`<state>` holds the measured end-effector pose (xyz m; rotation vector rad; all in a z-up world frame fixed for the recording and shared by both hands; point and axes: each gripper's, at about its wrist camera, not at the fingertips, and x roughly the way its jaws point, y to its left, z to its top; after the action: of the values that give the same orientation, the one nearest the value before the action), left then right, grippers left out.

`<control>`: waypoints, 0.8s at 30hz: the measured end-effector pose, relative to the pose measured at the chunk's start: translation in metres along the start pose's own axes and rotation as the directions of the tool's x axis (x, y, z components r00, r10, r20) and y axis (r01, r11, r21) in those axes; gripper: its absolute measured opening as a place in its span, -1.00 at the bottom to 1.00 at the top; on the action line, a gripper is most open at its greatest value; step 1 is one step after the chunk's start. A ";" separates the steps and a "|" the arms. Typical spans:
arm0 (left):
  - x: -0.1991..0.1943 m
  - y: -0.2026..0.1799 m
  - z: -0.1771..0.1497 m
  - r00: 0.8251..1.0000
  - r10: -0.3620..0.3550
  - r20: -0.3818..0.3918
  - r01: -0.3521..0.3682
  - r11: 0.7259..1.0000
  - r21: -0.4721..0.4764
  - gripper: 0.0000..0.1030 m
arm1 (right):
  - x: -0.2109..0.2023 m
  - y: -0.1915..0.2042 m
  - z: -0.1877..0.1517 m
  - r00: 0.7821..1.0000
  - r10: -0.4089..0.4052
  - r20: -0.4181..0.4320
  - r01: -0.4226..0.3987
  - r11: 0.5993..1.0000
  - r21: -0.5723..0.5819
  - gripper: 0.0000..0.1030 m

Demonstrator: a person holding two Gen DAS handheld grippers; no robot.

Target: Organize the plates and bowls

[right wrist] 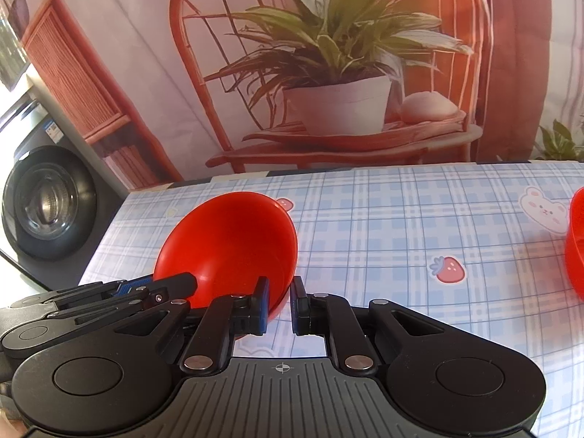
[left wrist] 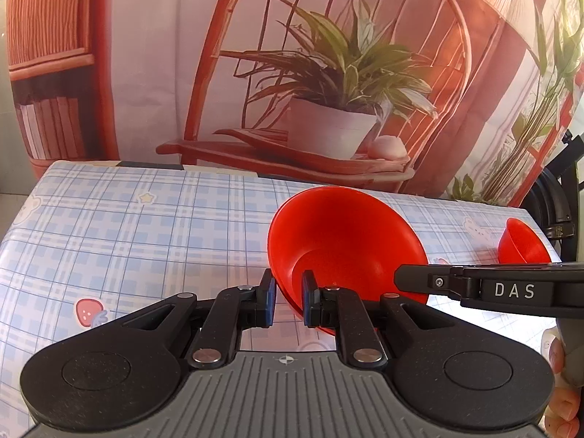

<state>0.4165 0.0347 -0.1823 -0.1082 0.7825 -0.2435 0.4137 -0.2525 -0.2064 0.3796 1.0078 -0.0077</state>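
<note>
A red bowl stands on the blue checked tablecloth. My left gripper is shut on its near left rim, one blue pad outside the wall and one inside. The right gripper comes in from the right, its fingers reaching the bowl's right side. In the right wrist view the same red bowl sits left of centre. My right gripper is shut on its near right rim. The left gripper reaches the bowl's left edge. A second red bowl stands further right.
A printed backdrop of a chair and potted plant hangs right behind the table's far edge. A washing machine stands beyond the table's left end. A hand holds the right gripper's handle. Bare cloth lies between the two bowls.
</note>
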 end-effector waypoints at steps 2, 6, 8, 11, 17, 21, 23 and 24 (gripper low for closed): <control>-0.010 -0.003 0.001 1.000 0.003 0.010 -0.003 1.000 0.007 -0.71 | -0.010 0.002 -0.001 1.000 0.008 0.013 -0.007 1.000 -0.004 -0.79; -0.034 -0.013 0.002 0.999 0.011 0.033 -0.012 1.000 0.026 -0.70 | -0.034 0.006 -0.005 0.999 0.027 0.045 -0.027 1.000 -0.010 -0.80; -0.046 -0.019 0.002 0.999 0.015 0.045 -0.017 0.999 0.034 -0.70 | -0.046 0.009 -0.007 0.997 0.035 0.062 -0.034 0.999 -0.017 -0.80; -0.063 -0.028 0.002 0.998 0.019 0.060 -0.022 0.999 0.045 -0.70 | -0.064 0.010 -0.010 0.995 0.051 0.087 -0.049 0.999 -0.024 -0.79; -0.090 -0.045 0.000 0.997 0.009 0.077 -0.015 0.998 0.066 -0.70 | -0.099 0.006 -0.020 0.989 0.075 0.130 -0.073 0.997 -0.024 -0.79; -0.107 -0.060 -0.006 0.996 -0.003 0.085 -0.004 0.996 0.089 -0.69 | -0.123 -0.001 -0.027 0.984 0.090 0.154 -0.088 0.996 -0.021 -0.79; -0.114 -0.068 -0.009 0.996 -0.015 0.084 0.007 0.996 0.094 -0.68 | -0.134 -0.006 -0.031 0.982 0.098 0.163 -0.097 0.995 -0.013 -0.79; -0.117 -0.072 -0.011 0.996 -0.022 0.083 0.014 0.995 0.095 -0.68 | -0.141 -0.009 -0.034 0.981 0.101 0.166 -0.101 0.995 -0.008 -0.79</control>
<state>0.3163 -0.0048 -0.0966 -0.0361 0.6855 -0.2904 0.3086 -0.2743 -0.1093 0.4231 0.8228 0.0516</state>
